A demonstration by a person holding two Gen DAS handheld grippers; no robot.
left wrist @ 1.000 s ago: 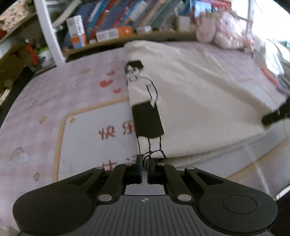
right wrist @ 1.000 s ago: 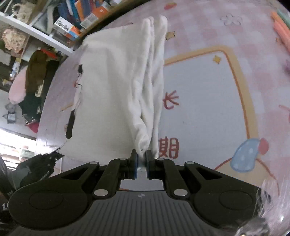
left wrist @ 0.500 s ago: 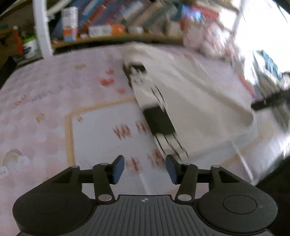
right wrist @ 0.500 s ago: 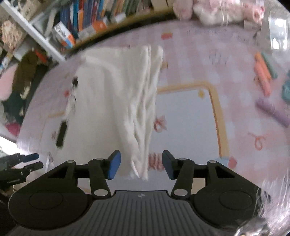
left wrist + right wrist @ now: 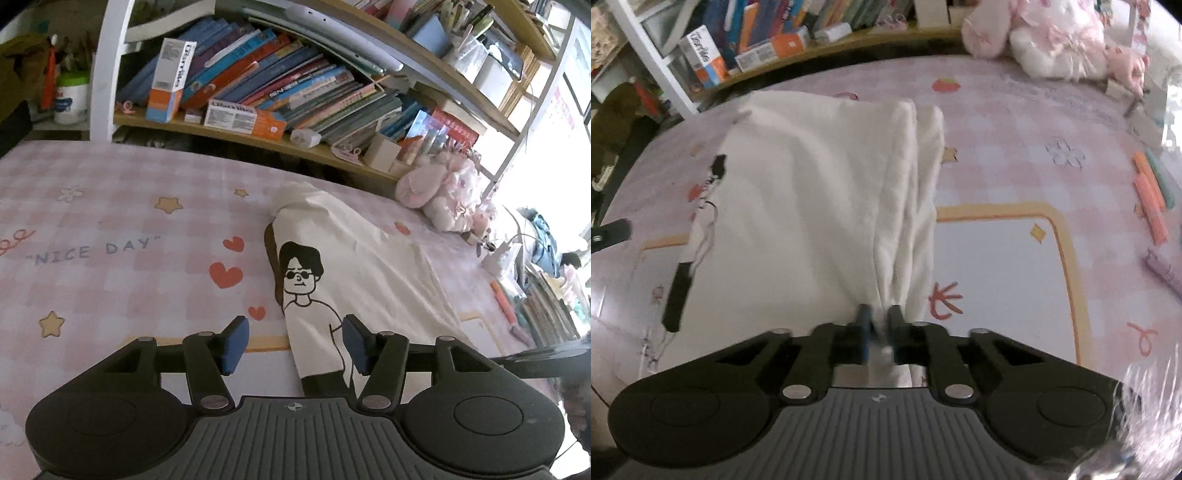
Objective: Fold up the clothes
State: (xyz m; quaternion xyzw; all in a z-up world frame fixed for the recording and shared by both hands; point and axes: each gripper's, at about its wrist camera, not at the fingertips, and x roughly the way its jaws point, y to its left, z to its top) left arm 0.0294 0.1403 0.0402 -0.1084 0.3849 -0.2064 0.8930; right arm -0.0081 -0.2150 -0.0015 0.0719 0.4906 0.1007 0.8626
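A white T-shirt (image 5: 373, 266) with a cartoon figure in sunglasses printed on it lies folded lengthwise on the pink checked mat (image 5: 110, 288). My left gripper (image 5: 294, 325) hovers over the shirt's printed long edge. Its jaws are opening, and the blue pads (image 5: 236, 339) stand apart on either side of that edge without pressing it. In the right wrist view the T-shirt (image 5: 812, 192) runs away from me, and my right gripper (image 5: 879, 314) is shut on the bunched near corner of its right-hand folds. The print shows along the shirt's left edge there.
A shelf of books and boxes (image 5: 258, 92) runs behind the mat. Pink plush toys (image 5: 1052, 40) sit at the far right corner. Several markers (image 5: 1152, 199) lie on the mat's right side. The left gripper's finger (image 5: 609, 232) shows at the left edge.
Both grippers let go of the shirt's near corners and opened. The left one moved up along the printed edge and stays open. The right one has shut again on the bunched folds.
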